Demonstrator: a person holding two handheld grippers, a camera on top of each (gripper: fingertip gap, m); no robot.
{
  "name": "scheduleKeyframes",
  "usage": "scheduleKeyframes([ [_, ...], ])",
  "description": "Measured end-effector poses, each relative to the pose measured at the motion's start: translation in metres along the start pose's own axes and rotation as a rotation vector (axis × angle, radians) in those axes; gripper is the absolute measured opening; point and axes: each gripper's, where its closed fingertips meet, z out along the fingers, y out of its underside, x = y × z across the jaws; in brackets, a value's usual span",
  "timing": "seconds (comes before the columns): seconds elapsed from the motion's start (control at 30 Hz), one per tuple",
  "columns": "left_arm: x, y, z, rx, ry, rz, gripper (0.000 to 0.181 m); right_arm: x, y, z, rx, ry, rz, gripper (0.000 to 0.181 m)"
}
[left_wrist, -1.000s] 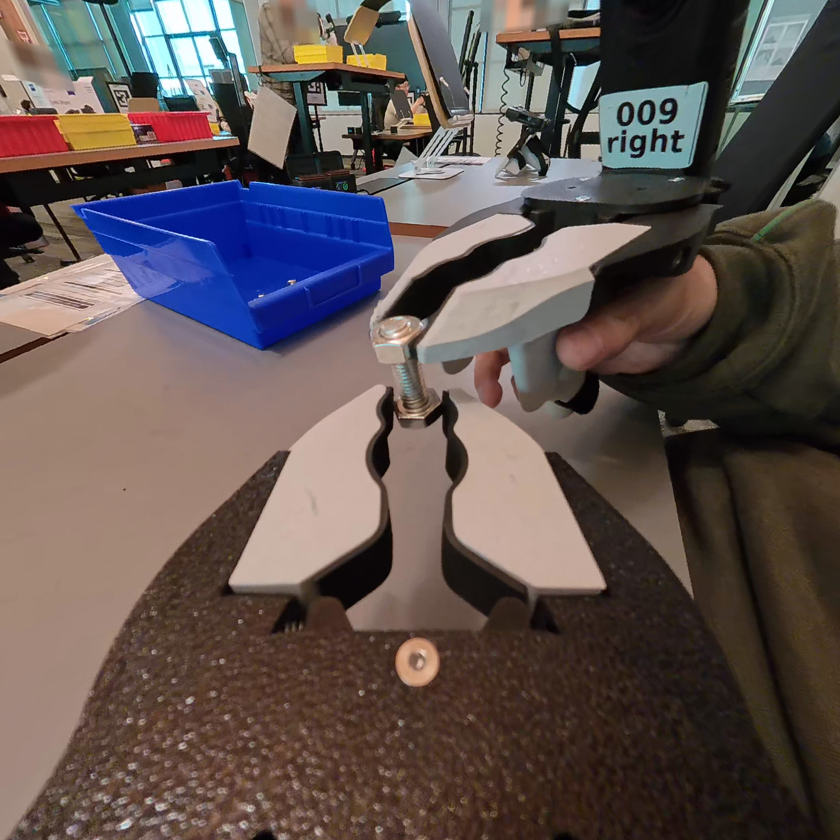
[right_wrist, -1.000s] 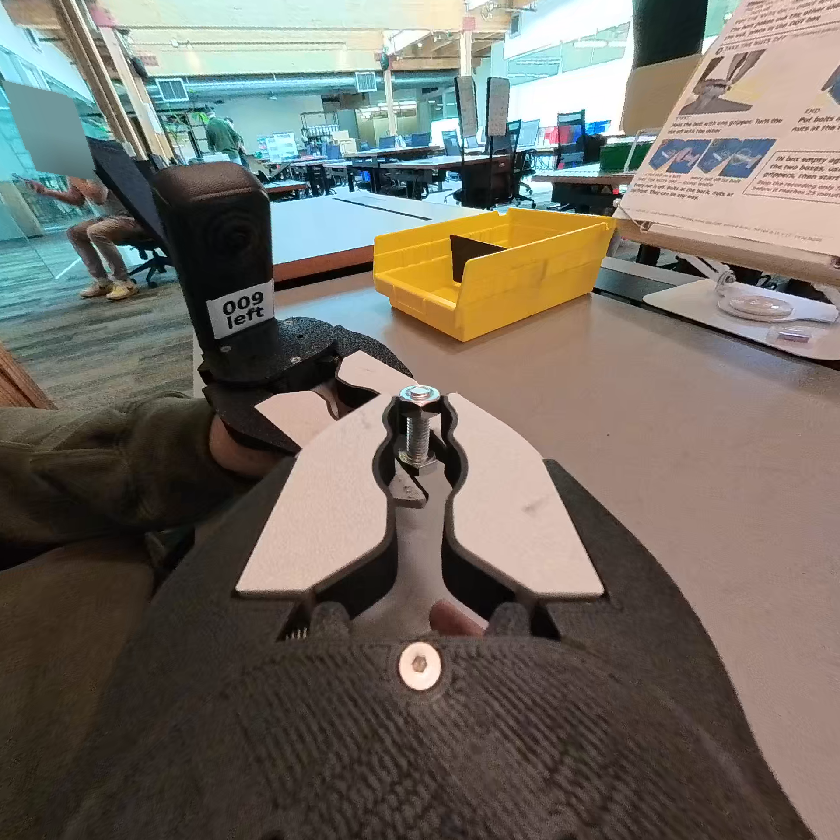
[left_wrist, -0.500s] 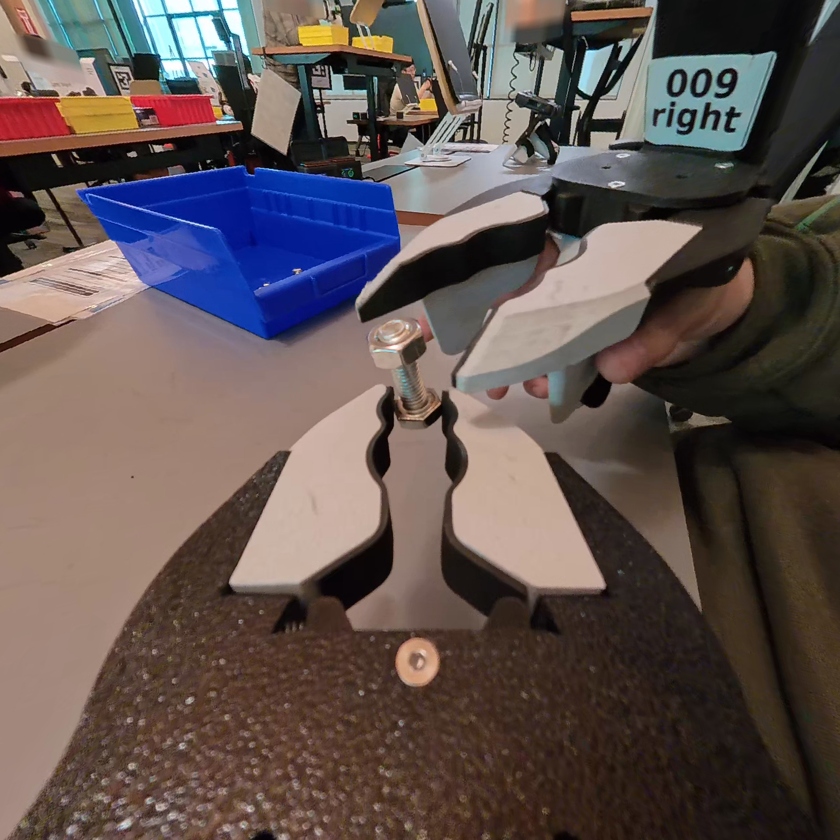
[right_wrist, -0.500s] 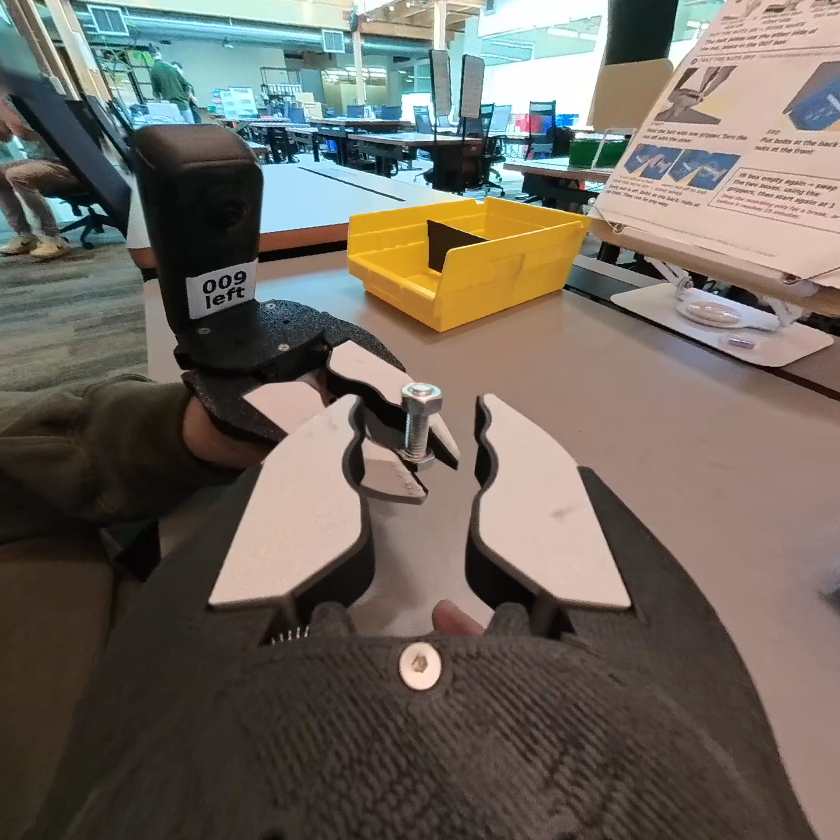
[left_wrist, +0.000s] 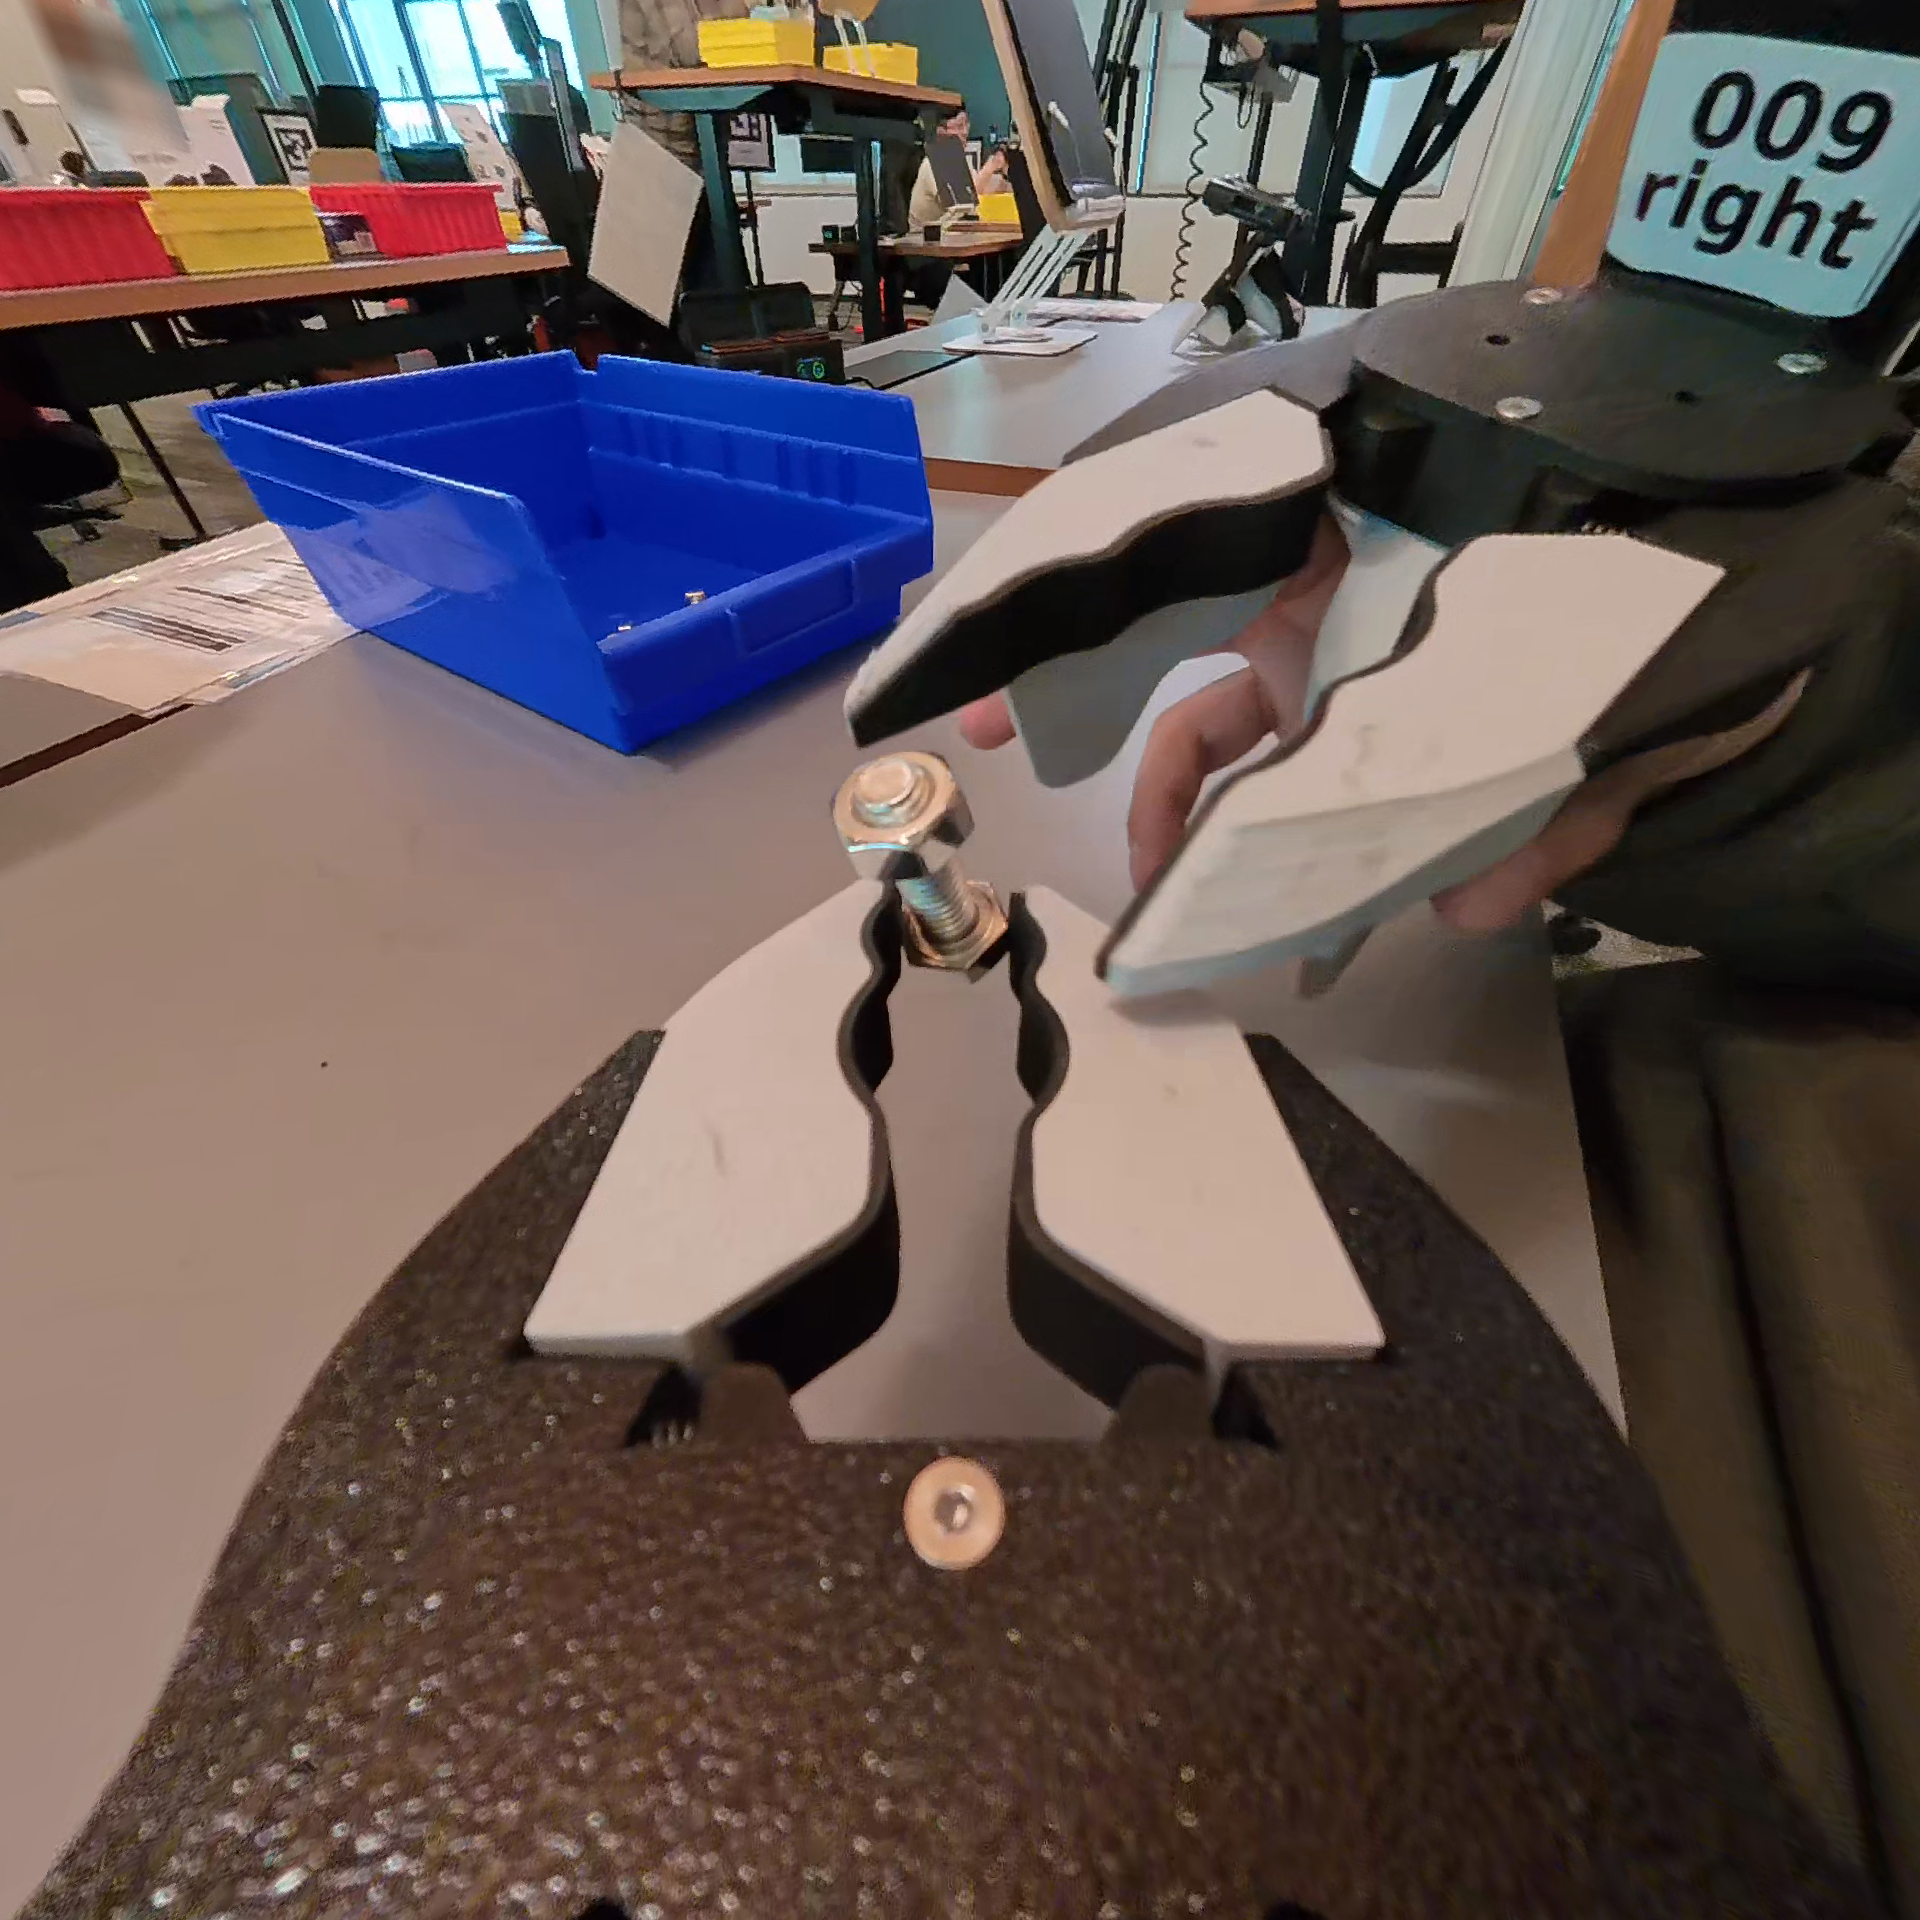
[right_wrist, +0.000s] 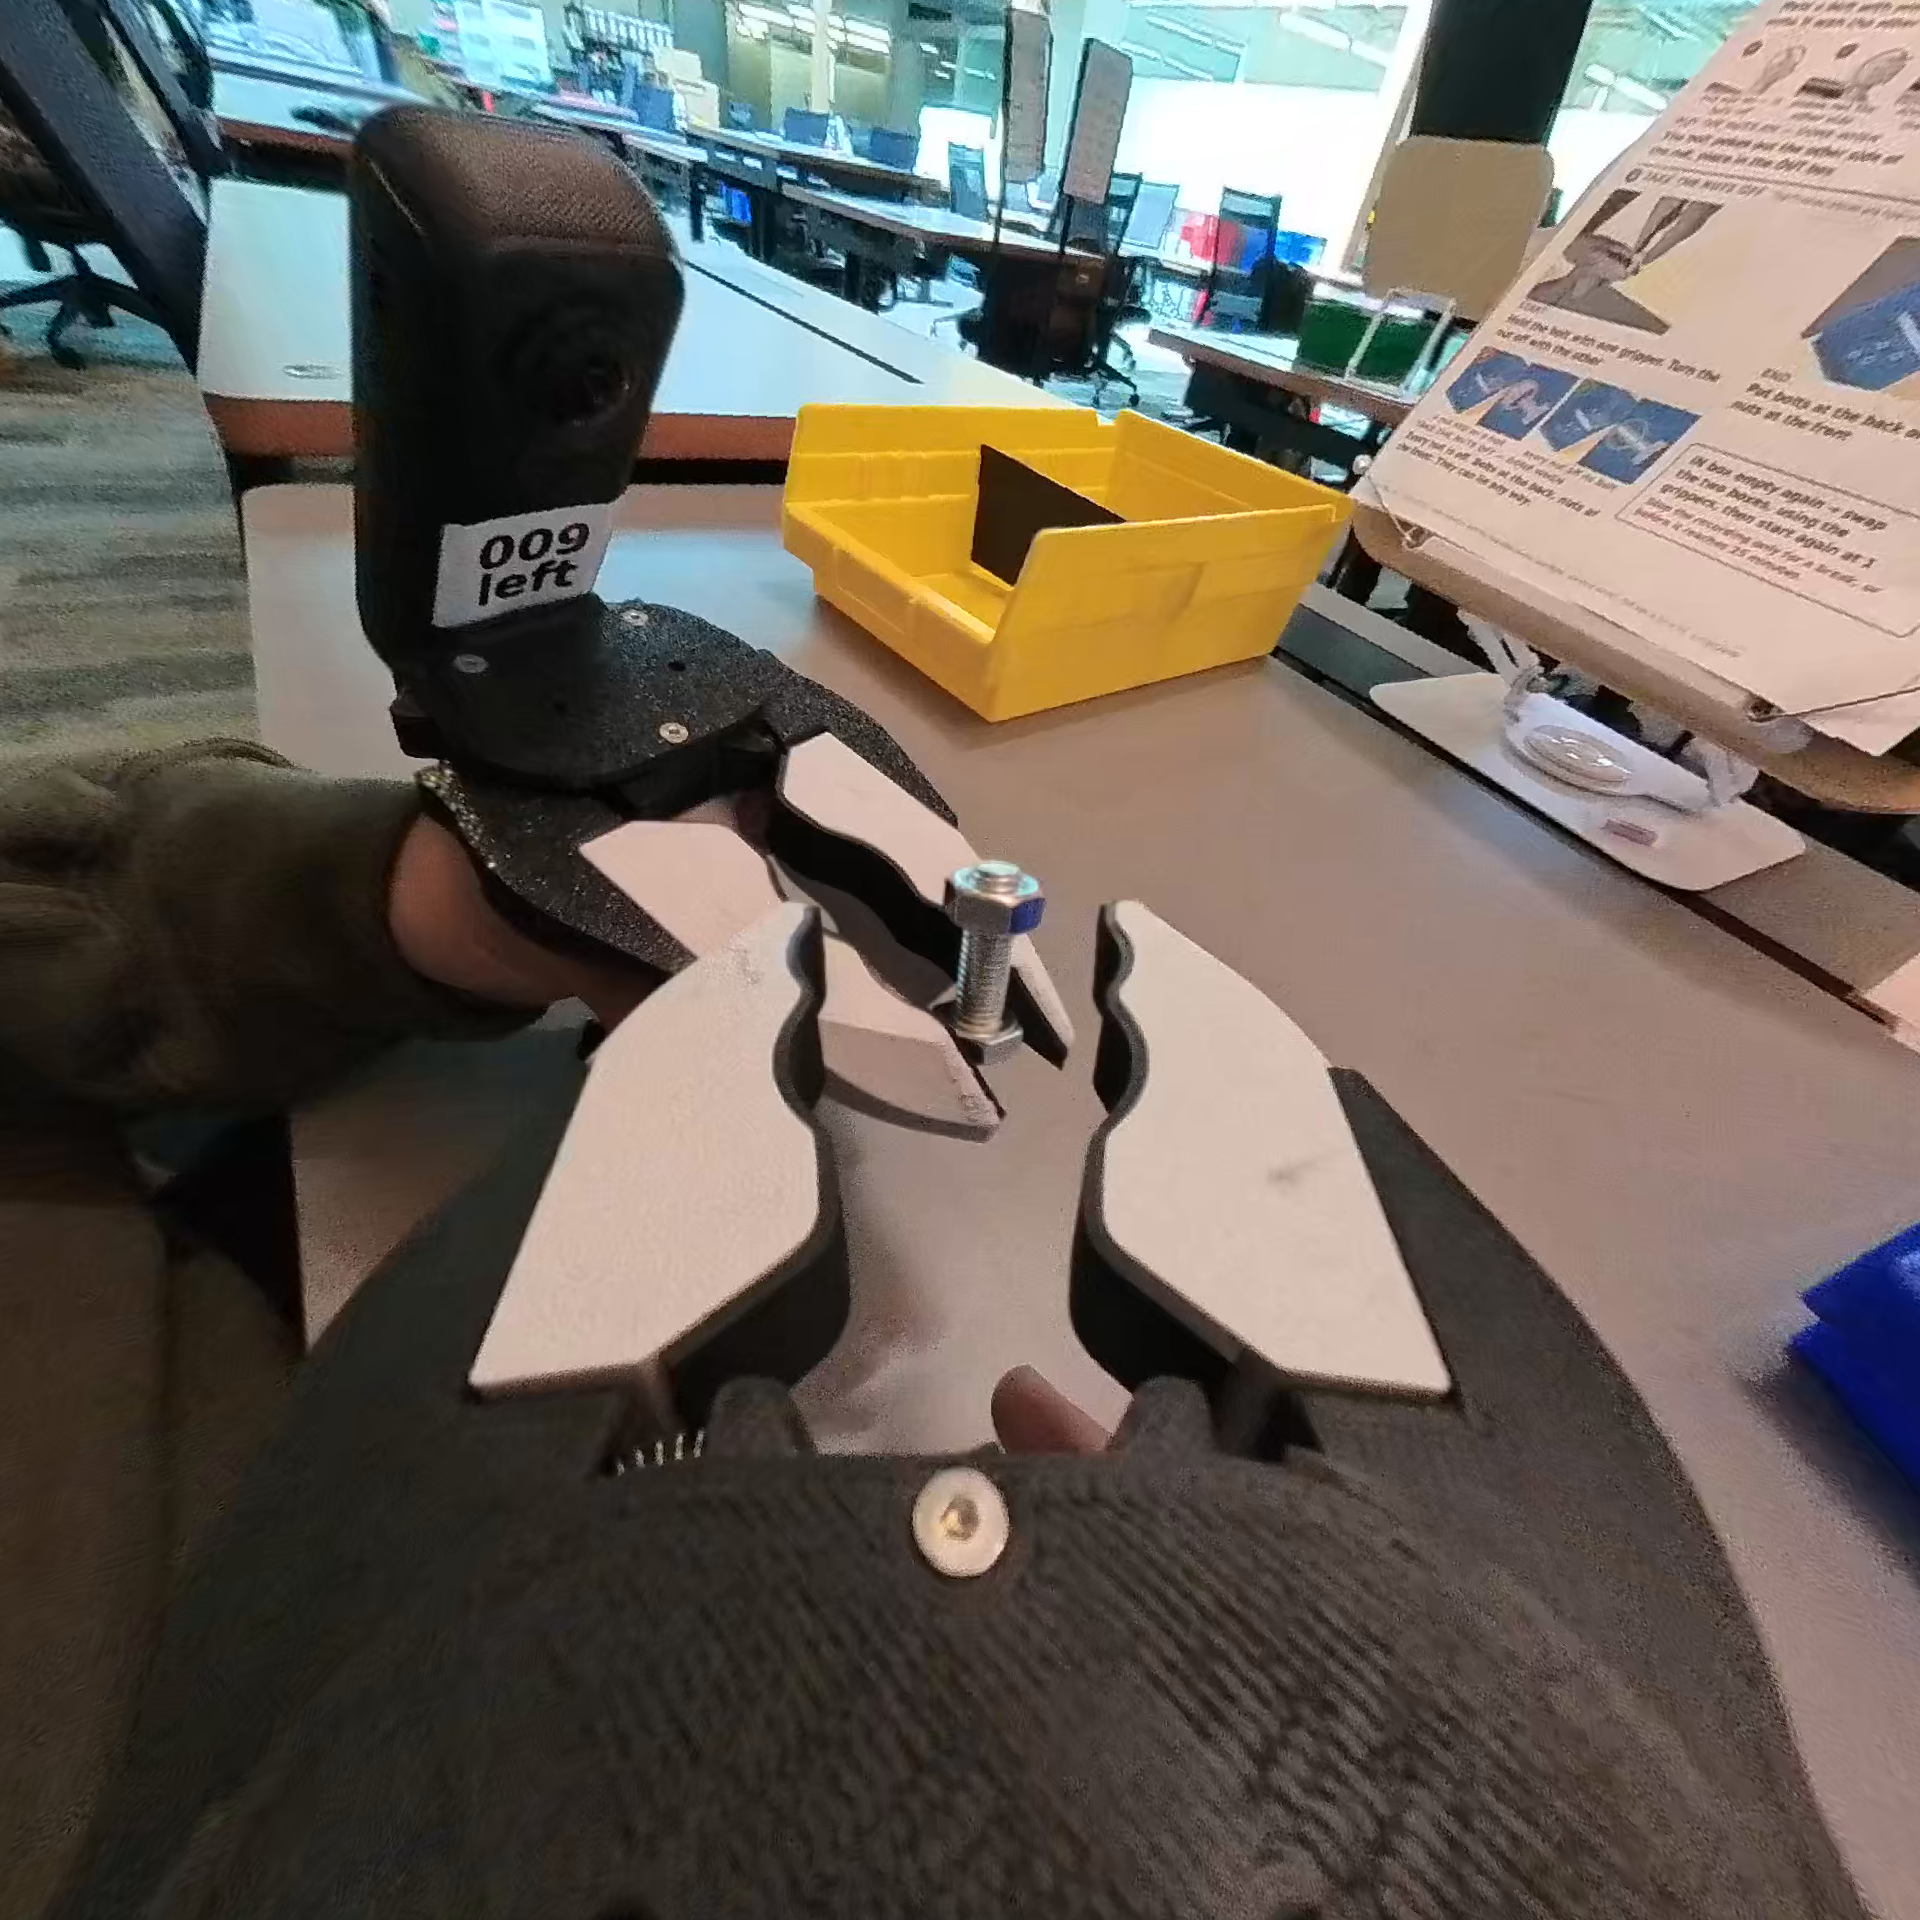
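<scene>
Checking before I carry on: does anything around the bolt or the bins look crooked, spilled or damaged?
Nothing stands out. The bolt stands near upright, its lower end pinched in the left hand-held gripper, nut at the top. The right hand-held gripper is open and clear of it. The blue bin and yellow bin sit flat.

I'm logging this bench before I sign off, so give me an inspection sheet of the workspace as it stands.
Surface: grey table, bare around the grippers.
Job's things: bolt upright, hex end gripped at the bottom, nut threaded on top; blue bin holds a few small parts; yellow bin has a black divider.
Clutter: papers beside the blue bin; instruction sheet on a stand.
Grippers: left gripper shut on the bolt; right gripper open, fingers apart around the bolt.
Cables: nothing seen on this table.
Surroundings: office desks, chairs, red and yellow bins behind.
</scene>
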Motion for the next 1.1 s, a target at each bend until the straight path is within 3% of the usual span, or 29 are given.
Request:
scheduleKeyframes([
  [0.1, 0.000, 0.000, 0.000, -0.003, 0.005, -0.002, 0.019, -0.008, 0.001, 0.001, 0.001, -0.053, 0.020, 0.048],
  [0.13, -0.001, 0.000, 0.000, -0.002, -0.001, -0.007, 0.019, -0.011, 0.000, 0.002, 0.001, -0.062, 0.007, 0.041],
  [0.2, -0.002, 0.000, -0.001, 0.004, 0.001, -0.018, 0.019, -0.023, -0.001, -0.002, -0.007, -0.144, -0.022, 0.008],
  [0.43, 0.003, 0.002, 0.001, -0.015, 0.013, 0.016, 0.019, 0.007, 0.001, -0.008, -0.023, 0.064, -0.091, 0.038],
  [0.67, 0.007, 0.004, 0.003, -0.031, 0.027, 0.037, 0.019, 0.004, 0.007, -0.006, -0.028, 0.044, -0.105, 0.018],
  [0.87, 0.004, 0.002, 0.003, -0.022, 0.008, 0.031, 0.020, 0.005, 0.007, -0.004, -0.020, 0.042, -0.105, 0.018],
  [0.93, -0.001, -0.002, 0.002, 0.010, -0.028, 0.019, 0.037, 0.008, 0.007, -0.005, -0.034, 0.049, -0.116, 0.018],
  [1.0, -0.008, -0.004, 0.000, 0.026, -0.057, -0.009, 0.049, 0.023, 0.008, -0.010, -0.072, 0.105, -0.183, 0.018],
  [1.1, -0.014, -0.006, -0.004, 0.049, -0.073, -0.040, 0.052, 0.076, 0.001, -0.030, -0.138, 0.304, -0.319, 0.018],
])
